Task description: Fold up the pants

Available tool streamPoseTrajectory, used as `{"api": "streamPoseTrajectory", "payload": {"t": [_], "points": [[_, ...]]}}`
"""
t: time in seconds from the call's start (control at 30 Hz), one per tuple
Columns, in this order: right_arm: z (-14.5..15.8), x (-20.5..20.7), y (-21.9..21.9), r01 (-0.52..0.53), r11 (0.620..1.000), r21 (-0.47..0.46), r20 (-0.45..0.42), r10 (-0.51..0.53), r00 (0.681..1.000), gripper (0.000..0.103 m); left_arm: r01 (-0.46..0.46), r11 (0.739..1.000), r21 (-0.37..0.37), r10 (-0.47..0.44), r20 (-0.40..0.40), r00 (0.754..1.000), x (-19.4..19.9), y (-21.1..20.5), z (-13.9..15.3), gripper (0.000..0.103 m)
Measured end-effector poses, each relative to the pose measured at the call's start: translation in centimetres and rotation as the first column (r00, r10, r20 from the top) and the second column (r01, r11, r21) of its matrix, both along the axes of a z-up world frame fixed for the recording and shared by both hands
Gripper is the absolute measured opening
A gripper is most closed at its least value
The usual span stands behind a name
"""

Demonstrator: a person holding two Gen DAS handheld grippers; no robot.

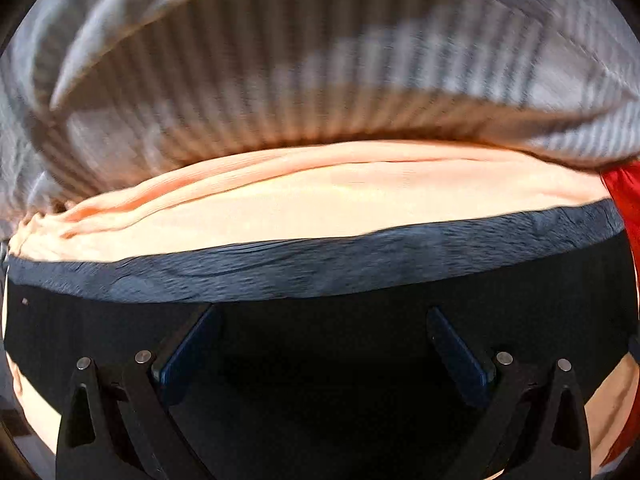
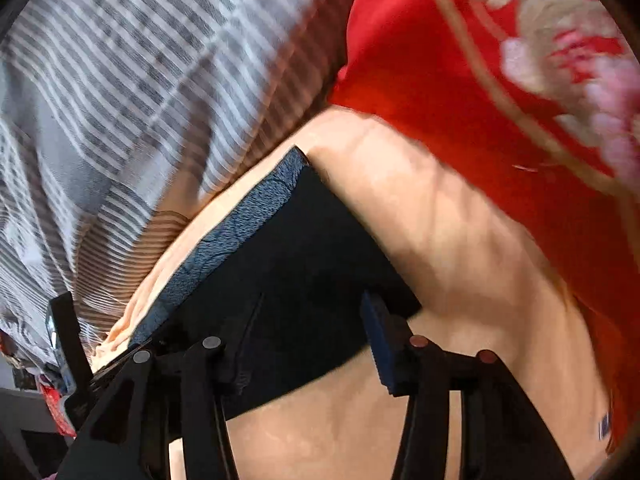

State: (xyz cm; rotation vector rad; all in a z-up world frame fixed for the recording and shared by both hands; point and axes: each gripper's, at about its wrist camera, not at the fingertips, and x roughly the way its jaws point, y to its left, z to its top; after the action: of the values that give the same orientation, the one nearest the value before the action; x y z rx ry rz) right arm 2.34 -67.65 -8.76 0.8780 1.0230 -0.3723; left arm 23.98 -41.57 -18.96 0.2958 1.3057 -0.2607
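Black pants (image 1: 320, 340) with a blue-grey ribbed band (image 1: 320, 264) lie flat on a peach sheet (image 1: 320, 200). In the left wrist view the band runs across the frame just beyond my left gripper (image 1: 323, 314), which points down at the black cloth with its jaws wide apart, open. The right wrist view shows one corner of the pants (image 2: 320, 248) and the band (image 2: 240, 224). My right gripper (image 2: 315, 298) hovers over that corner, open. Its right pad (image 2: 380, 340) sits at the cloth's edge, while its left finger is lost against the dark fabric.
A grey and white striped quilt (image 1: 280, 80) is bunched up behind the sheet. A red embroidered cloth (image 2: 480, 60) lies to the right of the pants. A black upright part (image 2: 68, 340) shows at the left edge of the right wrist view.
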Motion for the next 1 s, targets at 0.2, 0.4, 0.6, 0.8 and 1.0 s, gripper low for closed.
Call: {"api": "streamPoseTrajectory", "payload": {"t": [0.2, 0.4, 0.6, 0.8, 1.0], "points": [[-0.2, -3.6, 0.5, 0.064, 0.983, 0.17, 0.027, -0.07, 0.997, 0.057, -0.018, 0.999, 0.043, 0.015, 0.064, 0.998, 1.3, 3.5, 1.5, 0.103], [-0.5, -5.9, 2.2, 0.041, 0.971, 0.236, 0.026, -0.049, 0.998, 0.057, -0.12, 0.991, 0.06, 0.117, 0.053, 0.992, 5.5, 6.9, -1.4, 0.103], [-1.4, -6.4, 1.7, 0.048, 0.947, 0.318, 0.056, -0.07, 0.996, 0.06, -0.179, 0.981, 0.075, 0.176, 0.04, 0.984, 7.1, 8.4, -0.1, 0.103], [-2.6, -7.6, 1.0, 0.096, 0.922, 0.376, 0.097, -0.142, 0.985, 0.061, 0.021, 1.0, 0.012, -0.021, -0.009, 1.0, 2.0, 5.7, 2.3, 0.103], [-3.3, -7.7, 0.9, 0.101, 0.926, 0.363, 0.159, -0.168, 0.973, 0.061, 0.043, 0.999, 0.011, -0.042, -0.07, 0.997, -1.3, 3.3, -0.6, 0.103]]}}
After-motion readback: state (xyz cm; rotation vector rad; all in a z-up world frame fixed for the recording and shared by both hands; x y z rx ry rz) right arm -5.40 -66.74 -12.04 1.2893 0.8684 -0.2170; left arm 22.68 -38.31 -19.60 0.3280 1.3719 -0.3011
